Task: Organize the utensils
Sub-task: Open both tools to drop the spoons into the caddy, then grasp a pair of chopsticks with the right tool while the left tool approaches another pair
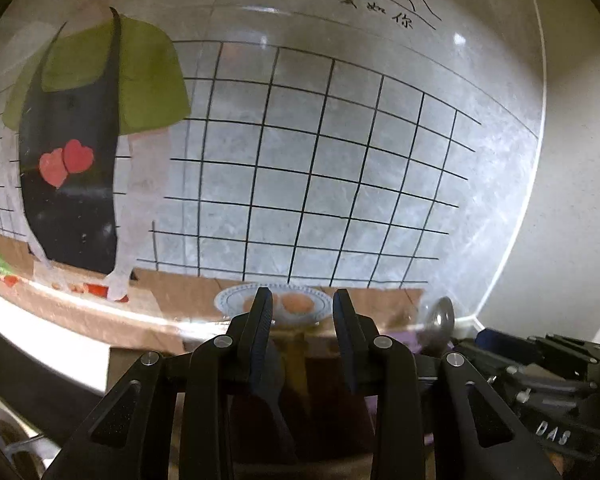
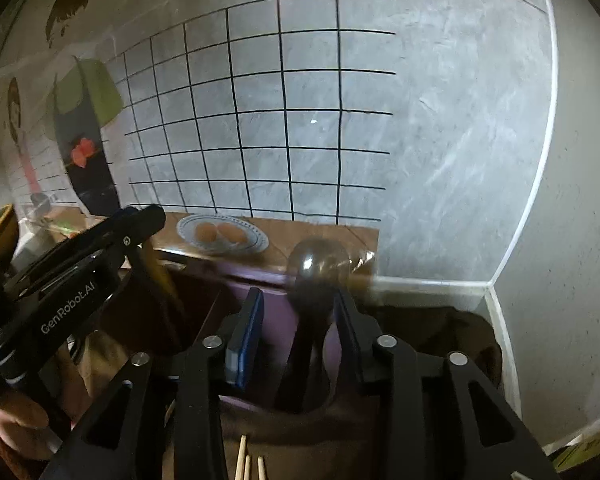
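Note:
My left gripper [image 1: 302, 312] points at the wall above a dark organiser box [image 2: 220, 292]. A yellowish wooden handle [image 1: 296, 364] stands upright between its fingers. Whether the pads press on that handle is not clear. In the right wrist view the handle [image 2: 162, 276] hangs blurred under the left gripper [image 2: 148, 220]. My right gripper [image 2: 298, 316] is open. A metal spoon [image 2: 318, 268] stands between its fingers, bowl up and blurred. Its dark handle leans near the right finger with a gap to the left pad. The spoon bowl [image 1: 440, 316] also shows in the left wrist view.
A wall poster [image 1: 300, 160] with a black grid, a cartoon figure and a printed plate of eggs fills the background. A white wall corner [image 2: 496, 280] lies to the right. Wooden chopstick tips [image 2: 248, 464] poke up below my right gripper. A hand [image 2: 12, 420] is at lower left.

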{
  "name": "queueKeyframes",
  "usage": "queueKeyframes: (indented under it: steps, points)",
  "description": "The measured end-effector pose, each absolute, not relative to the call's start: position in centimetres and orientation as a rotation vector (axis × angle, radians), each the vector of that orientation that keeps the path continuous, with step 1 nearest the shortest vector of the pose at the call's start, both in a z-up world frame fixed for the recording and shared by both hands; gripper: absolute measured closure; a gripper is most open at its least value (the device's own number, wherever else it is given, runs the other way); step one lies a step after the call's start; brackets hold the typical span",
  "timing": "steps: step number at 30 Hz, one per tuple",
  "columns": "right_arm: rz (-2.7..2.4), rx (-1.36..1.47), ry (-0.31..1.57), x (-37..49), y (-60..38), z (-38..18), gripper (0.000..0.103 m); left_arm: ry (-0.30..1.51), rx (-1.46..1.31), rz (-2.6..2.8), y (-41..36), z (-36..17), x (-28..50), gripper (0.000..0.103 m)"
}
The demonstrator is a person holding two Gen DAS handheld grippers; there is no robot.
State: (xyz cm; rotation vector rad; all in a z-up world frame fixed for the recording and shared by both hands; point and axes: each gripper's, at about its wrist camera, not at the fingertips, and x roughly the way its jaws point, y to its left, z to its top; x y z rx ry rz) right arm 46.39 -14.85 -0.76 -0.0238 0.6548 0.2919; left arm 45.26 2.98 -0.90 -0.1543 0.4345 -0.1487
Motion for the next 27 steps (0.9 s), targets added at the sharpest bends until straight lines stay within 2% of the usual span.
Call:
queueKeyframes:
  steps: [10, 12, 15, 27]
  points:
    - [0.225, -0.069, 0.654, 39.3, -17.3, 1.3, 0.066, 0.493, -0.134, -0.145, 6.0, 2.8, 36.2, 0.070]
    - [0.212, -0.089, 0.655, 37.0, -17.5, 1.3, 0.058, 0.515, -0.135, -0.140, 6.8, 2.9, 34.4, 0.070]
    - [0.195, -0.100, 0.651, 33.8, -17.7, 1.3, 0.051, 0.553, -0.152, -0.123, 8.2, 2.3, 30.8, 0.070]
    - [0.155, -0.126, 0.746, 24.9, -18.4, -2.5, 0.045, 0.713, -0.191, -0.159, 9.8, -3.3, 20.5, 0.070]
